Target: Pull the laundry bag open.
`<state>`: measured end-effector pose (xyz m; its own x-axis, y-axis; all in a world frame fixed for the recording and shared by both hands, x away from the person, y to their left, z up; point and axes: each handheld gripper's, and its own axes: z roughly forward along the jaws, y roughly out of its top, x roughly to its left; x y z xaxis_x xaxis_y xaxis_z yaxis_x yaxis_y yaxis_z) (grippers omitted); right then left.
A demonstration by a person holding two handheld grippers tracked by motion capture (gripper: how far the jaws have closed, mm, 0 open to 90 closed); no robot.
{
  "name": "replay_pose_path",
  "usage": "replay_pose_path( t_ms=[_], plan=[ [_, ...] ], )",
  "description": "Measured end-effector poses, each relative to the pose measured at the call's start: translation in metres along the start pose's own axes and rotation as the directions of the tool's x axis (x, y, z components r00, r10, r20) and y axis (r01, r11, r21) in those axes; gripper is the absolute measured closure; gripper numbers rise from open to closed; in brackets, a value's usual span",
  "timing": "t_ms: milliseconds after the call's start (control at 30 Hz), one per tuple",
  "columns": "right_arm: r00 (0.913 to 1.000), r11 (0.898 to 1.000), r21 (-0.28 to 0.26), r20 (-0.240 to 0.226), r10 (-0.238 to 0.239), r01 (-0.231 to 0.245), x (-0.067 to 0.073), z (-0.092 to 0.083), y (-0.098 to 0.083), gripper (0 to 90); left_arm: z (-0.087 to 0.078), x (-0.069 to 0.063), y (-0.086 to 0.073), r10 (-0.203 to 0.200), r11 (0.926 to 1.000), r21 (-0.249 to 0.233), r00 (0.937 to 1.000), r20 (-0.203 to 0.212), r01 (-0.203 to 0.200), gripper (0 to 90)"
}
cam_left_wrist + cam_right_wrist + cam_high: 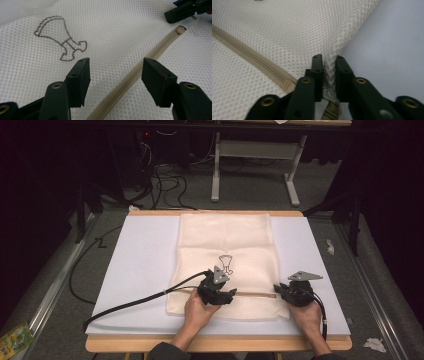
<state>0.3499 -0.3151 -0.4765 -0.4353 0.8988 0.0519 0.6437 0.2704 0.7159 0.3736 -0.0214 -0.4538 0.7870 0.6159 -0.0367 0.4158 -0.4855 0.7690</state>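
Keep your right gripper (329,75) pinched shut on the mesh bag's (227,237) edge at the zip's (140,72) end, near the table's (145,255) front right corner; bring your left gripper (115,72), jaws wide and empty, along the zip toward the slider (179,30)

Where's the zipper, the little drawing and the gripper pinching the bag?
zipper (140,68), left gripper view, middle of its tape
drawing (61,37), left gripper view, its stem
right gripper (329,63), right gripper view, between fingertips

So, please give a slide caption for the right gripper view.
Right gripper pinching the mesh bag's edge beside its zipper.
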Motion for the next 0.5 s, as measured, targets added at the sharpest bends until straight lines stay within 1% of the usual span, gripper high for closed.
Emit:
replay_pose_path(
  t_ms=[33,133,167,200,300,333,400,433,500],
  plan=[
    [1.0,1.0,-0.002,-0.009,-0.002,0.002,-0.001,0.0,0.0,84.5,0.001,-0.001,0.001,-0.002,1.0,-0.002,1.0,0.009,0.002,40.7],
    [0.9996,1.0,-0.004,-0.027,-0.006,0.006,-0.002,0.0,0.001,86.8,0.003,-0.003,0.004,-0.004,0.9999,-0.011,0.9998,0.02,0.004,41.5],
    [0.9992,1.0,-0.008,-0.04,0.002,-0.002,-0.004,-0.001,0.001,87.1,0.004,-0.004,0.004,-0.005,0.9999,-0.013,0.9997,0.025,0.005,41.4],
    [0.9986,1.0,-0.025,-0.052,0.01,-0.011,-0.006,-0.004,0.001,87.3,0.006,-0.005,0.004,-0.003,0.9999,-0.011,0.9996,0.03,0.004,41.5],
    [0.998,0.999,-0.035,-0.063,0.006,-0.008,-0.006,-0.008,0.003,87.4,0.009,-0.009,0.004,-0.004,1.0,-0.009,0.9985,0.055,0.004,41.4],
    [0.9975,0.999,-0.047,-0.071,0.003,-0.006,-0.005,-0.012,0.006,87.5,0.01,-0.01,0.005,-0.004,0.9999,-0.01,0.998,0.063,0.005,41.4],
    [0.9972,0.998,-0.058,-0.074,-0.003,-0.002,-0.006,-0.013,0.007,87.5,0.011,-0.014,0.007,0.009,0.9999,-0.011,0.998,0.062,-0.008,41.7],
    [0.9966,0.998,-0.066,-0.083,0.006,-0.011,-0.005,-0.015,0.008,87.5,0.012,-0.015,0.009,0.01,0.9999,-0.014,0.9979,0.064,-0.009,41.8],
    [0.996,0.997,-0.074,-0.089,-0.001,-0.006,-0.006,-0.016,0.011,87.6,0.014,-0.018,0.011,0.01,0.9998,-0.019,0.9972,0.074,-0.009,42.3]
  ],
)
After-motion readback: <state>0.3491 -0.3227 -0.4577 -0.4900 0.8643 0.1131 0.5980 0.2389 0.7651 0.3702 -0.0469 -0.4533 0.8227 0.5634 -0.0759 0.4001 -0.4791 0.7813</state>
